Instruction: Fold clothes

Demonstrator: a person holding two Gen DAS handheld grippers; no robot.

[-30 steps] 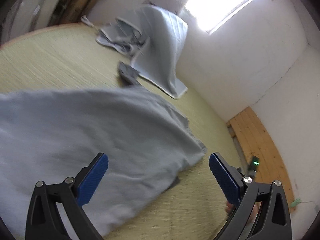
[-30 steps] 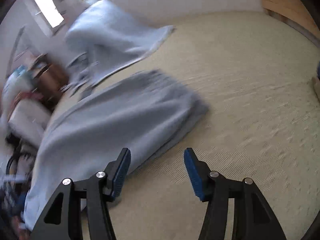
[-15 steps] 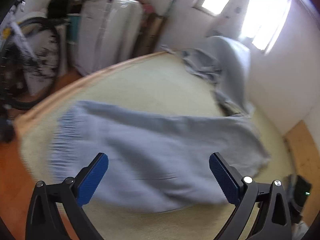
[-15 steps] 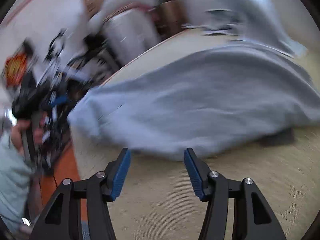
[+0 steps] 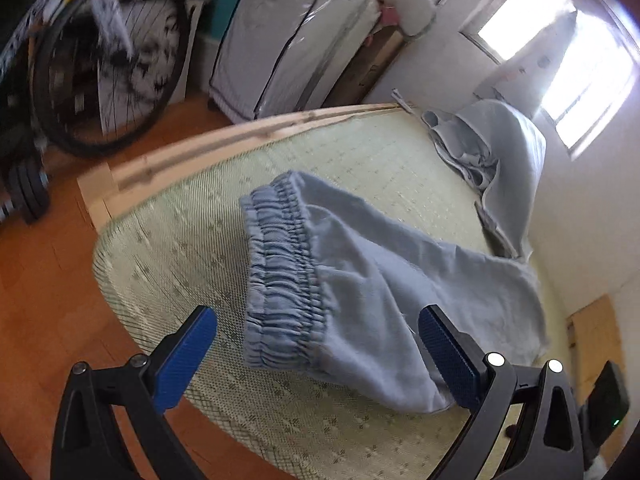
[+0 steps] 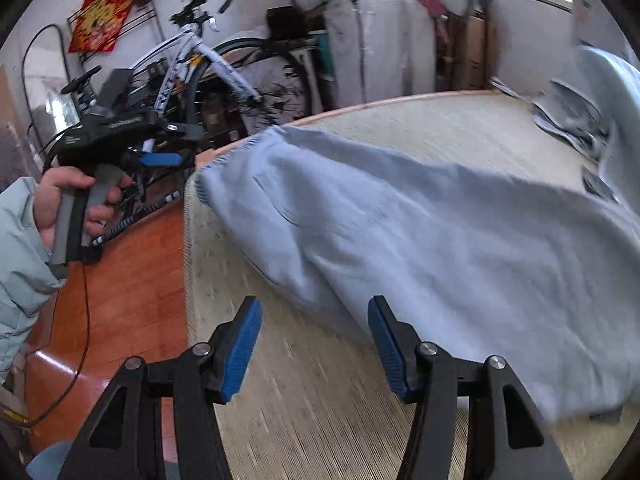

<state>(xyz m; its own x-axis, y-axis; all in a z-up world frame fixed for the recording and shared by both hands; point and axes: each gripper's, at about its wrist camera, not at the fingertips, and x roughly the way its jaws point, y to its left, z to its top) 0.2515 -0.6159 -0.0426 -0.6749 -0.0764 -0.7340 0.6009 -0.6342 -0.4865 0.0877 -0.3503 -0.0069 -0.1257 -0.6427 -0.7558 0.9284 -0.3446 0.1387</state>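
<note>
Light blue pants [image 5: 372,280] lie on the woven mat [image 5: 192,240], with the gathered elastic waistband [image 5: 284,280] toward the mat's near corner. In the right wrist view the pants [image 6: 440,240] spread across the mat. My left gripper [image 5: 316,356] is open, its blue pads on either side of the waistband end, just above it. My right gripper [image 6: 316,344] is open and empty over the mat, at the pants' near edge. The left gripper [image 6: 120,140] also shows in the right wrist view, held in a hand off the mat's corner.
Another light blue garment [image 5: 500,160] is heaped against the white wall at the mat's far side. A bicycle [image 6: 208,76] and a covered white wardrobe [image 5: 296,36] stand beyond the mat on the orange wood floor [image 5: 48,280]. A wooden rim [image 5: 224,140] edges the mat.
Both views have swung left from the pants' leg end and wall to the waistband end. The left gripper now stands close over the waistband. Both grippers stay open.
</note>
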